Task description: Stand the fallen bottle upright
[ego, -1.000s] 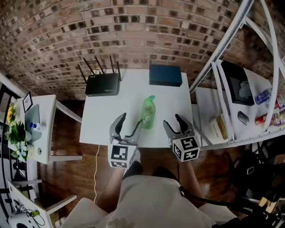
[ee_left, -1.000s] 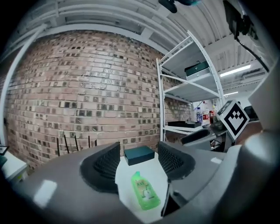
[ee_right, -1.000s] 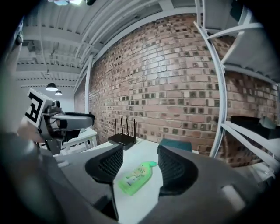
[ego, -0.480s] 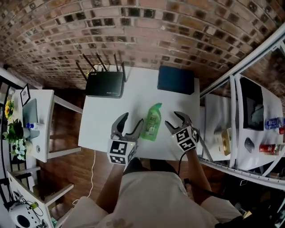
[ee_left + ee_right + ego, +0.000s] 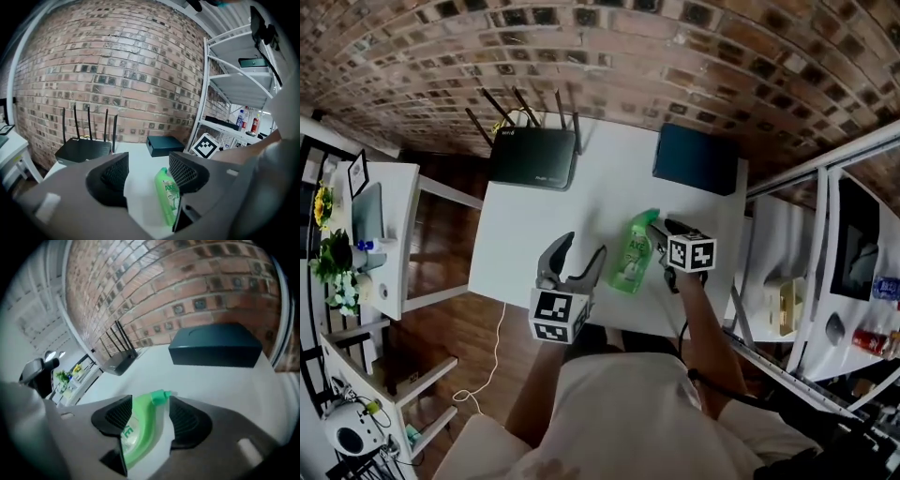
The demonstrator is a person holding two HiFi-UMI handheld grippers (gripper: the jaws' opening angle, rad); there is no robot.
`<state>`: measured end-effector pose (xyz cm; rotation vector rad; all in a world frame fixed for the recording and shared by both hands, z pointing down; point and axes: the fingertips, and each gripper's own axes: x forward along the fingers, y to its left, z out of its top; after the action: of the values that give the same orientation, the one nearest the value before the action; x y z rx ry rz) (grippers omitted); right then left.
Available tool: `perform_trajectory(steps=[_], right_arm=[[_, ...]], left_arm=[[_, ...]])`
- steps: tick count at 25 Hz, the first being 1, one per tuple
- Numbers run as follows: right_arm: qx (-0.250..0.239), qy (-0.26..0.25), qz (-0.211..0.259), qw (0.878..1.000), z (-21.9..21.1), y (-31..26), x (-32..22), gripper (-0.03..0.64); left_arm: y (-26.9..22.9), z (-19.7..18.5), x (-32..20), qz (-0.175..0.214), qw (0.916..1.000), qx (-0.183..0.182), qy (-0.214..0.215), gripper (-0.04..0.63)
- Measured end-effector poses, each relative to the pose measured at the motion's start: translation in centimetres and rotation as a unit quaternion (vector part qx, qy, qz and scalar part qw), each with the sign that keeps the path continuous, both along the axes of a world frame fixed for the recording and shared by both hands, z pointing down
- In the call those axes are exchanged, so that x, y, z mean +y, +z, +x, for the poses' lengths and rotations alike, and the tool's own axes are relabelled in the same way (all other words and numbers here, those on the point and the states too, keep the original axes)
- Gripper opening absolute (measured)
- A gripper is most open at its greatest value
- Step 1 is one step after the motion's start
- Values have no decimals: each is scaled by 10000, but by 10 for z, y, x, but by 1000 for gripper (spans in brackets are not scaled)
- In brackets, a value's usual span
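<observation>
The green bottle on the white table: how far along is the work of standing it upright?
Done: the right tool straddles the bottle near its cap. In hand: the grasp; a gap shows at one pad, so it is not clamped yet. Left: closing, lifting and tipping, since the bottle lies flat on the table. The left tool is open and empty.

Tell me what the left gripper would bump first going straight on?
Probably nothing on the table: the left gripper aims between the router and the dark box, toward the brick wall. Depth is unclear.
</observation>
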<state>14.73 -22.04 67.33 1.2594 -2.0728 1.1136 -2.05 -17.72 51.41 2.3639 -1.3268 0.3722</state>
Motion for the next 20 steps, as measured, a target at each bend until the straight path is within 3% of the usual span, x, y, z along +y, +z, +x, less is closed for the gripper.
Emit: perform_trajectory(steps=[3,6,11,16,20], right_arm=[[-617,851,-362,9938,-3,12,-11,238],[-1143,1616,-685,9778,-2,22,-20,238],[-1339,2438,-1280,9520,3,45,-30,237],[-650,2644,-1558,9495,3,50,-33,221],[-853,2329,-1630,9549,-13,51,-41,164]], left_arm=[[4,-10,-3,-46,9999,-47,-127,287],[7,-18,-4,-124,9997,-27,-219,284],[12,-21,-2,-215,9994,62,-257,284],[19,-28,2,-339,9991,-98,-240,284],[15,-25,0,-326,9989,160,-288,284]])
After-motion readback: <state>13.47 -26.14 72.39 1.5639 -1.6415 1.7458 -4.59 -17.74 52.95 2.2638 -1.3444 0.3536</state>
